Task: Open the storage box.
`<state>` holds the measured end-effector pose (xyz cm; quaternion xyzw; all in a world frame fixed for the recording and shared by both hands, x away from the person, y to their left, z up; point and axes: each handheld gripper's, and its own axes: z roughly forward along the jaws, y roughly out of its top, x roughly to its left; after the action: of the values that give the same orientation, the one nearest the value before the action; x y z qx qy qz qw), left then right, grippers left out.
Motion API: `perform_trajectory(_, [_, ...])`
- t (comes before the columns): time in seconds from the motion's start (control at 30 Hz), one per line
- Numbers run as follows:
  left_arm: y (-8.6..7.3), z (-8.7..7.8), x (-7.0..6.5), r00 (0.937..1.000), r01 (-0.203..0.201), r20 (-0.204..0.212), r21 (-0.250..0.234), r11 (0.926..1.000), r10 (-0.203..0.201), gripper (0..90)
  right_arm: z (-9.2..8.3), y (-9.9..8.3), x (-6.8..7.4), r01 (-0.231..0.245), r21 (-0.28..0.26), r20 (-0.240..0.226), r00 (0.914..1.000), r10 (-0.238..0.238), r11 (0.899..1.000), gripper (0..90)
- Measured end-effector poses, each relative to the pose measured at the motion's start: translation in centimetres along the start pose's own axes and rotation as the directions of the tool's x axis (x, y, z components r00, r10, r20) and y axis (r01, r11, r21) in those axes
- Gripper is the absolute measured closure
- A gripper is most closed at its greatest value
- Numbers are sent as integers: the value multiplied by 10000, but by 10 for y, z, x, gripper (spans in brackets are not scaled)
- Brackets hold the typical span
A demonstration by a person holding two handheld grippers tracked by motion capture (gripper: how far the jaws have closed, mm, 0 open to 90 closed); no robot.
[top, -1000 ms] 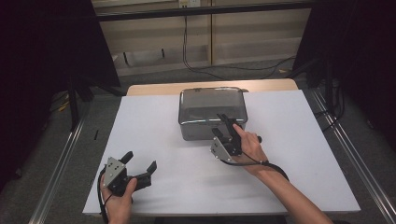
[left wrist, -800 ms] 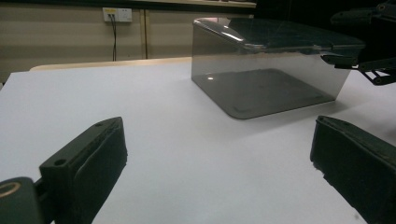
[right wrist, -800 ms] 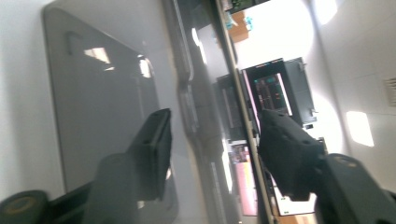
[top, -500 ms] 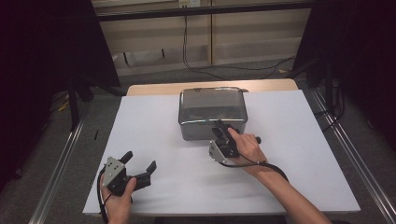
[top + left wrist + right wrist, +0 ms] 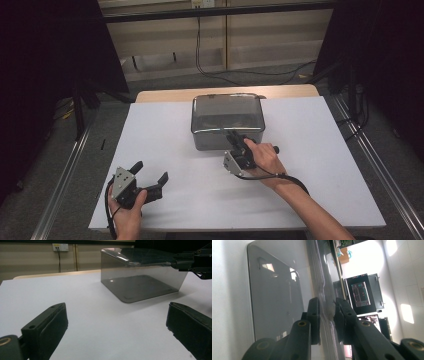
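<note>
The right tongs (image 5: 232, 138) have just been closing, and now they're clamped on the near edge of the clear lid (image 5: 227, 111) that caps the smoky grey see-through plastic box (image 5: 227, 131). A second ago the jaws stood apart at that same edge; now the right gripper view shows both black pads (image 5: 314, 320) pressed against the thin rim of the lid (image 5: 322, 290), one on either side, with the plastic pinched between them. From the left gripper view you can see those tongs (image 5: 186, 262) biting the lid's corner (image 5: 150, 257) from the right.

The box sits at the far middle of the white table (image 5: 150, 145), its back edge near the strip of wooden board behind. It hasn't shifted between the earlier pictures and this one, and the lid looks seated, not lifted yet.

The left tongs (image 5: 150, 172) wait near the front left corner of the table, well apart from the box, jaws spread wide with nothing between them, exactly where they were a second ago.

What this means, I'd judge: the grip is made, so the lid should come up next. The hold is on a thin, slick edge, so a slip or dragging the whole box along is the risk. The idle left tongs could steady the box.
</note>
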<state>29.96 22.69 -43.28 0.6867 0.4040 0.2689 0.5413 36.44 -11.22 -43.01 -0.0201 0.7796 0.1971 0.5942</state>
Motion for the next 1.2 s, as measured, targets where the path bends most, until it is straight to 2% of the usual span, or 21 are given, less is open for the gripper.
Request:
perform_trajectory(0.1, [0, 1, 1, 10000, -44, 28, 67, 10000, 44, 52, 0, 0, 0, -48, 17, -5, 10000, 48, 10000, 759])
perform_trajectory(0.17, [1, 1, 2, 9999, 127, 108, -11, 9999, -127, 54, 0, 2, 0, 121, 56, 73, 9999, -121, 9999, 767])
perform_trajectory(0.37, [3, 4, 2, 9999, 24, 149, -26, 10000, -23, 65, -1, 2, -1, 44, 77, 68, 10000, -44, 10000, 770])
perform_trajectory(0.4, [3, 6, 1, 9993, 27, 383, -26, 10000, -26, 65, -1, 2, -1, -6, 48, 71, 10000, 5, 10000, 770])
perform_trajectory(0.6, [4, 10, 0, 9968, 117, 791, -16, 9999, -115, 65, -1, 3, -3, 10, 61, 146, 9999, -11, 10000, 773])
perform_trajectory(0.77, [6, 11, 1, 9966, 121, 812, -8, 9999, -120, 58, -1, 2, -4, -36, 9, 143, 9999, 36, 10000, 773])
perform_trajectory(0.83, [8, 12, 1, 9972, 44, 744, -60, 10000, -39, 54, -1, 2, -4, -8, 13, 149, 9999, 8, 10000, 775])
perform_trajectory(0.87, [11, 13, 1, 9964, -159, 826, -33, 9999, 161, 50, -1, 2, -4, 6, 30, 147, 9999, -6, 10000, 774])
perform_trajectory(0.9, [15, 13, 0, 9949, -534, 847, -118, 9985, 542, 47, -2, 2, -4, -57, 28, 137, 9999, 56, 10000, 775])
perform_trajectory(0.97, [17, 15, 0, 9948, -422, 918, -219, 9989, 440, 39, -2, 2, -5, -37, 10, 153, 9999, 37, 10000, 775])
perform_trajectory(1.07, [18, 17, -1, 9954, -435, 847, -222, 9988, 452, 33, -2, 2, -5, -6, 43, 152, 9999, 5, 10000, 776])
perform_trajectory(1.2, [19, 24, -1, 9941, -410, 993, -195, 9990, 428, 30, -2, 3, -7, -1, 45, 169, 9999, 0, 10000, 780])
